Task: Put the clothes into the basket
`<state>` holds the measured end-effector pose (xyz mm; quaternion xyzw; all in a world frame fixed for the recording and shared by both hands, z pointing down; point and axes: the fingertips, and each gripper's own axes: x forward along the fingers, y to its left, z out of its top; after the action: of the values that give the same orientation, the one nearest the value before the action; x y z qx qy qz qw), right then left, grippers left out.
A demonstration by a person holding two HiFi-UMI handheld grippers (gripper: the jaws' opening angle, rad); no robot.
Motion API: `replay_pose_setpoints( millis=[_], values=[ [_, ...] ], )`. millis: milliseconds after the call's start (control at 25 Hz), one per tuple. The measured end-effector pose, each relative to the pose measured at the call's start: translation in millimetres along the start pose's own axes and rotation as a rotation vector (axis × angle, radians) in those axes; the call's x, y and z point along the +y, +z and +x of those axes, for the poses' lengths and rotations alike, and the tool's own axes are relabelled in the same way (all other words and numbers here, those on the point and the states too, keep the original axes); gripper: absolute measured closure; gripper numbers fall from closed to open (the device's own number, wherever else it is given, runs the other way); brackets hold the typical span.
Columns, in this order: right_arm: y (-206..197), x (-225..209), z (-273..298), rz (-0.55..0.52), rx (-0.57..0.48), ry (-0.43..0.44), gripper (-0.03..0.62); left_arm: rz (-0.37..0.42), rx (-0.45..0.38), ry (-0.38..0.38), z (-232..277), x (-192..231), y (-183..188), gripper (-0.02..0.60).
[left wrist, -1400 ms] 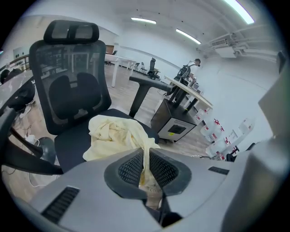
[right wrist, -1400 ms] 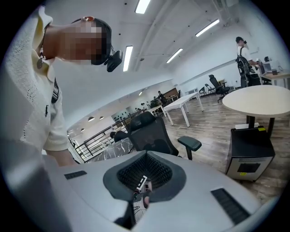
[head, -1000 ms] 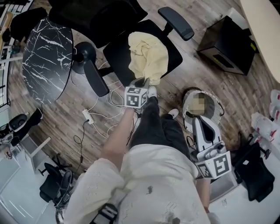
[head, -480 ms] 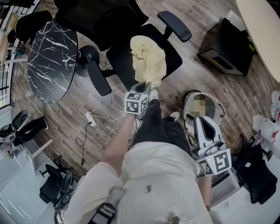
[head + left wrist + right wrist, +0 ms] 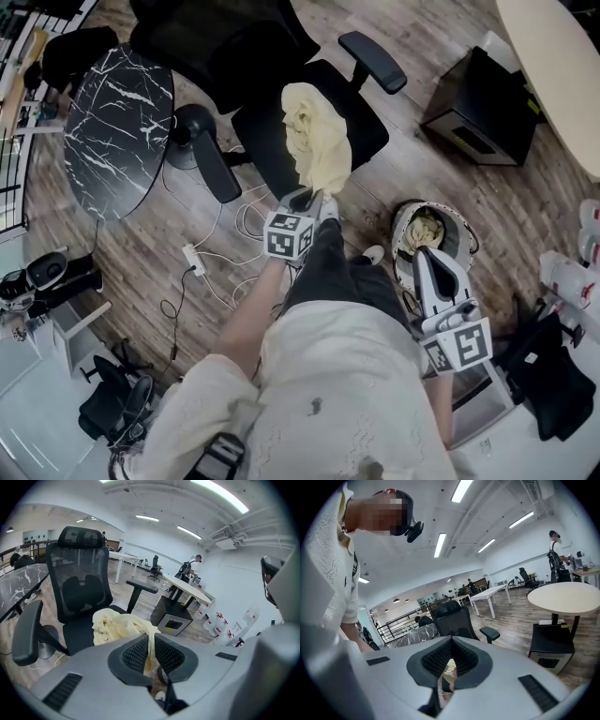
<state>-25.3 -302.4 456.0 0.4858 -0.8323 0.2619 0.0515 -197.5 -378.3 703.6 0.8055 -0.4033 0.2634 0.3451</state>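
The pale yellow garment (image 5: pixel 319 141) lies heaped on the seat of the black office chair (image 5: pixel 258 127). Its near edge is drawn up into a taut strip that runs straight into the left gripper (image 5: pixel 305 199). That gripper is clenched on the cloth: in the left gripper view the fabric is pinched between the ribbed pads, and the rest trails back to the seat. The basket (image 5: pixel 466 234) stands on the wood floor to the person's right, well apart from the chair, with another yellowish piece (image 5: pixel 424 230) already inside. The right gripper (image 5: pixel 424 255) hangs just over the basket's near rim, its jaws closed together on nothing I can see.

From where I stand, the job in hand is the lift. I'd raise the cloth until the hanging bulk comes clear of the seat edge. Then I'd carry it across to the basket and let go only once most of it is over the opening, so nothing drapes over the rim
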Motion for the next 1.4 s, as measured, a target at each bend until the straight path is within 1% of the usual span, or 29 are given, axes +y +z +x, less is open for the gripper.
replay_pose_setpoints(
  millis=[280, 440, 800, 1160, 1400],
  values=[
    [-7, 5, -23, -0.021, -0.003, 0.000, 0.583, 0.032, -0.024, -0.025, -22, -29, -8, 0.531],
    [-8, 9, -34, -0.040, -0.006, 0.016, 0.583, 0.029, -0.046, -0.035, -36, -45, -11, 0.531],
    [-15, 23, -55, -0.066, -0.021, 0.037, 0.583, 0.029, -0.095, -0.019, -80, -61, -26, 0.531],
    [-26, 44, -84, -0.078, -0.025, 0.066, 0.583, 0.063, -0.118, -0.007, -125, -88, -47, 0.531],
    [-34, 51, -101, -0.087, -0.024, 0.076, 0.583, 0.087, -0.133, -0.004, -146, -106, -57, 0.531]
  ],
)
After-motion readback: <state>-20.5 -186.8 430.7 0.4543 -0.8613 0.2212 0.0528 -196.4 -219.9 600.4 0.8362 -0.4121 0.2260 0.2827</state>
